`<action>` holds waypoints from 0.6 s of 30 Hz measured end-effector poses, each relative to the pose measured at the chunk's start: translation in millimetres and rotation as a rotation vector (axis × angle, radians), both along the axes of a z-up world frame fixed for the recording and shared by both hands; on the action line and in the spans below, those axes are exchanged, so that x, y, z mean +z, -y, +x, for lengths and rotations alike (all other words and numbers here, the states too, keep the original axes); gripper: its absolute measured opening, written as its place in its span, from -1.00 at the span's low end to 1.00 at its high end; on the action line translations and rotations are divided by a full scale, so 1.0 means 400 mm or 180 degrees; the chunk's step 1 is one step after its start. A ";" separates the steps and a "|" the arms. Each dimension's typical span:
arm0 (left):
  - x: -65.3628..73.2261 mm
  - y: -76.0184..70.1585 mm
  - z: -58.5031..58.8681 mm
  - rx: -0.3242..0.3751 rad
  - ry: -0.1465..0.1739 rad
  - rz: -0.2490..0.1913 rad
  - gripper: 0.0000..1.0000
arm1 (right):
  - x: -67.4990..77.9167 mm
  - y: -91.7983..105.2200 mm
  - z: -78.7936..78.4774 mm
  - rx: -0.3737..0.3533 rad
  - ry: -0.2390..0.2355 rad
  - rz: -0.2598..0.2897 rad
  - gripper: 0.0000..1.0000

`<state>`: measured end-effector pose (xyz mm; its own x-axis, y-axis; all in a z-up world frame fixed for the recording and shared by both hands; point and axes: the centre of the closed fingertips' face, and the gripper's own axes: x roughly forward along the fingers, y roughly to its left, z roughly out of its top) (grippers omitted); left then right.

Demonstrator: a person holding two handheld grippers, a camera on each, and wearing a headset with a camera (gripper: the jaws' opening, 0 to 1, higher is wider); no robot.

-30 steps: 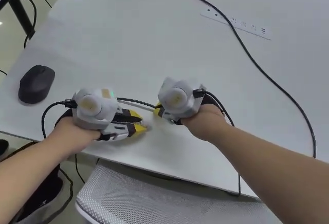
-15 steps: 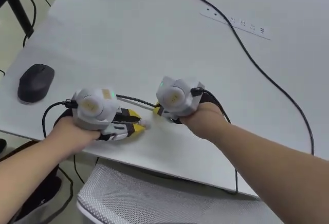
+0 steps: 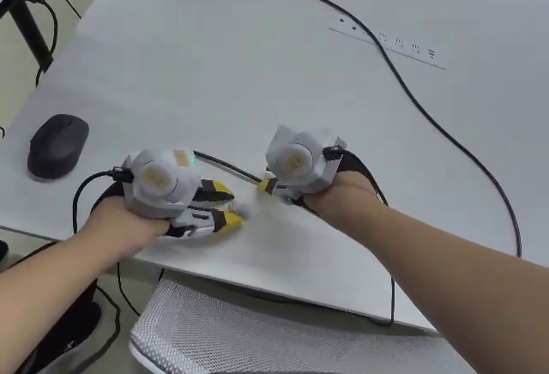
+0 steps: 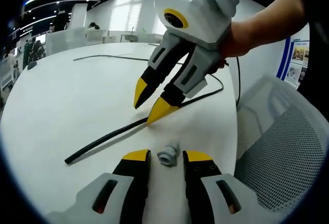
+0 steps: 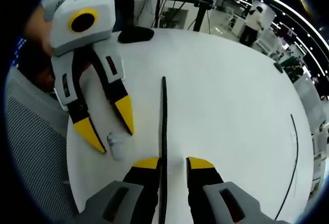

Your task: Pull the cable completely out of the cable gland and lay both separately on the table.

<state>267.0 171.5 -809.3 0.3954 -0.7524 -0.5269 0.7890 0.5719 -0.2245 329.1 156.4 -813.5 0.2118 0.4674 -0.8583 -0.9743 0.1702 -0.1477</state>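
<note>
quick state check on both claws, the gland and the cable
left claw, open, tips either side of the cable gland
right claw, open, astride the cable
cable gland, no cable in it, lying on the table
cable, fully out, lying flat on the table

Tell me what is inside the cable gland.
No cable runs through it: the cable gland sits on the table between the tips of the left tongs, and the black cable lies apart from it. Its bore is too small to see into.
</note>
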 end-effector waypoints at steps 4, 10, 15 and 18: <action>0.008 -0.005 0.003 0.0056 -0.0010 -0.0012 -0.43 | 0.033 0.015 0.014 -0.0142 -0.0029 0.0173 -0.55; 0.048 -0.019 0.004 0.0236 -0.0022 -0.0085 -0.31 | 0.102 0.036 0.023 -0.0271 -0.0026 0.0466 -0.32; 0.078 -0.022 -0.006 0.0304 -0.0007 -0.0116 -0.20 | 0.171 0.054 0.014 -0.0349 -0.0026 0.0694 -0.17; 0.106 -0.023 -0.020 0.0352 -0.0023 -0.0162 -0.10 | 0.209 0.061 0.003 -0.0339 -0.0006 0.0814 -0.10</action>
